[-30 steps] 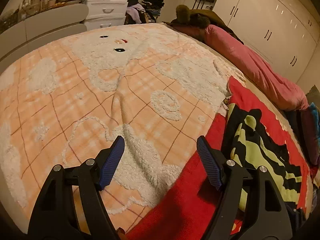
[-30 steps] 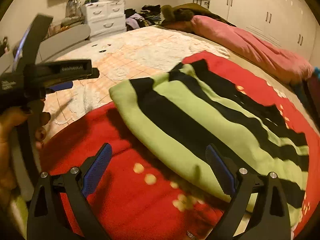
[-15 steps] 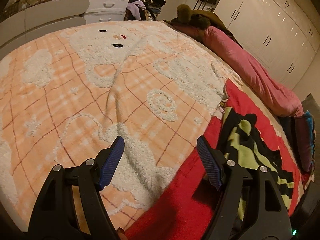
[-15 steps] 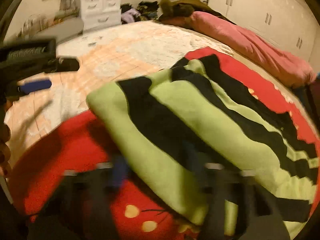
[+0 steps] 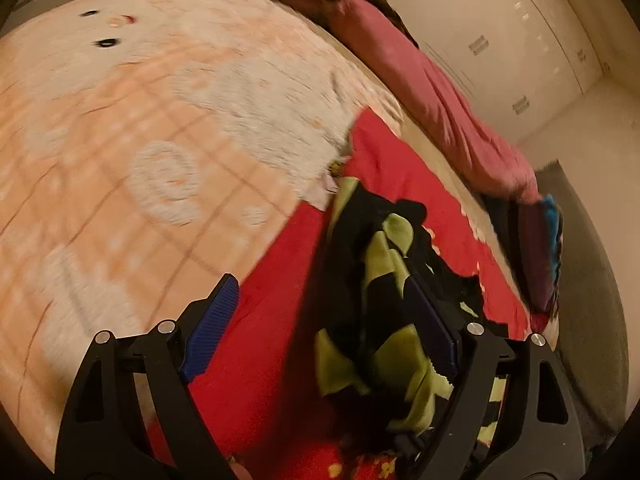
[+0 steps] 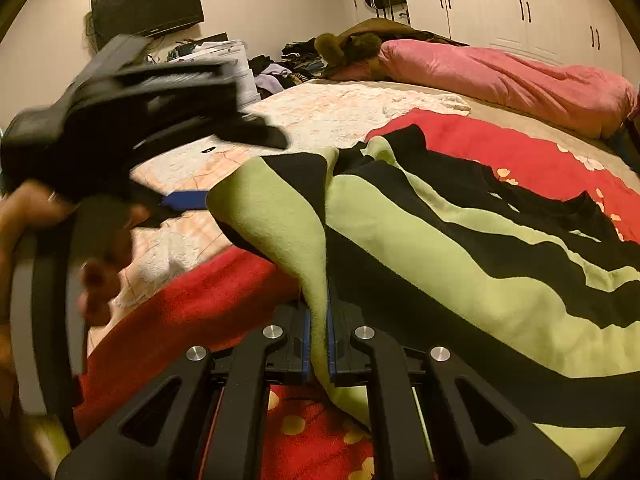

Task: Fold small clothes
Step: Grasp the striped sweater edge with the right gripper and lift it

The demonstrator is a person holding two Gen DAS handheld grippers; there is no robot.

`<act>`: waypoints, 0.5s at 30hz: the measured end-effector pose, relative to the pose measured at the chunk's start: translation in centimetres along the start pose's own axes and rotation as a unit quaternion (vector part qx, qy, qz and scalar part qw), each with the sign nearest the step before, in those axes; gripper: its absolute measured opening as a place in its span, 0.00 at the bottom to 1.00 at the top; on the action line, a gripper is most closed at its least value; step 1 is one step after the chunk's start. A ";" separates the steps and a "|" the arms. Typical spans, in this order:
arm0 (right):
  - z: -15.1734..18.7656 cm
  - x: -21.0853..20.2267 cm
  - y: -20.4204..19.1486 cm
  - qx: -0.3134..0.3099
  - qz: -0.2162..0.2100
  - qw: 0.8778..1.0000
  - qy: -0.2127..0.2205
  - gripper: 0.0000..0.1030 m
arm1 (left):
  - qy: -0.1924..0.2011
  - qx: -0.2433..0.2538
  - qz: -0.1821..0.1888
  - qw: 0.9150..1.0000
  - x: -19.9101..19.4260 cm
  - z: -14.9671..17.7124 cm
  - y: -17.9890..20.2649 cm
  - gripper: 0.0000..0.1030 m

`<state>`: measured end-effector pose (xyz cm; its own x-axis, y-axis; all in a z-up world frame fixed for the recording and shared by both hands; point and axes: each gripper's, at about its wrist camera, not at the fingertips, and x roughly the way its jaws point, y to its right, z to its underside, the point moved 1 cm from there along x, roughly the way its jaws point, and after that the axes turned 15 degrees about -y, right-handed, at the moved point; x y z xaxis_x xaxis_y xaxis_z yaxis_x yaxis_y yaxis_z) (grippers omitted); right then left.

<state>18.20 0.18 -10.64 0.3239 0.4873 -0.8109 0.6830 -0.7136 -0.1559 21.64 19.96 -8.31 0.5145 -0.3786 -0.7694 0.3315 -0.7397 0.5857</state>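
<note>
A green and black striped garment (image 6: 440,240) lies on a red blanket (image 6: 520,152) on the bed. My right gripper (image 6: 318,296) is shut on the garment's near green edge, and the pinched fold rises out of its pads. In the left wrist view the lifted garment (image 5: 384,248) stands between the fingers of my left gripper (image 5: 324,284), close to the right pad. The left jaws are opening and do not press on the cloth. In the right wrist view a hand holds the blurred left gripper, whose blue pad (image 6: 186,200) sits just left of the fold.
An orange and white fleece blanket (image 5: 160,120) covers the left of the bed. A long pink bolster (image 5: 420,92) lies along the far side before white wardrobes (image 6: 520,8). A television (image 6: 148,4), drawers and piled clothes stand beyond the bed.
The right gripper has shut on the garment's edge and pulled a fold up. The left gripper has swung right over the red blanket to the garment, with its jaws wider.
</note>
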 end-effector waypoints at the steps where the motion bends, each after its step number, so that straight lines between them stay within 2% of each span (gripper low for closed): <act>1: 0.2 0.0 0.0 0.000 -0.001 1.000 0.000 0.05 | -0.009 -0.002 0.014 1.000 0.4 -0.4 0.1 0.75; 3: 0.4 0.1 -0.2 -0.001 -0.003 1.000 -0.002 0.05 | -0.038 -0.007 0.044 0.998 1.7 -1.1 0.2 0.75; 7: 0.4 0.1 -0.2 0.002 -0.010 1.000 -0.005 0.05 | -0.078 -0.006 0.057 0.995 4.4 -2.1 0.3 0.74; 10: 0.4 0.4 0.0 0.005 -0.015 1.000 -0.009 0.05 | -0.108 -0.021 0.085 0.990 6.1 -2.1 0.0 0.72; 12: 0.3 0.6 0.2 0.008 -0.018 1.000 -0.011 0.05 | -0.113 -0.020 0.084 0.990 6.7 -1.9 0.2 0.60; 13: 0.3 0.6 0.2 0.010 -0.020 1.000 -0.011 0.05 | -0.115 -0.014 0.077 0.990 6.8 -1.7 0.3 0.49; 15: 0.3 0.7 0.2 0.011 -0.021 1.000 -0.012 0.05 | -0.113 0.003 0.055 0.992 6.9 -1.3 1.1 0.40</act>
<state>18.39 0.20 -11.39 0.2784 0.5052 -0.8169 0.6806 -0.7039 -0.2033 26.57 17.25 -12.65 0.3565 -0.5711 -0.7394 0.2784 -0.6906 0.6675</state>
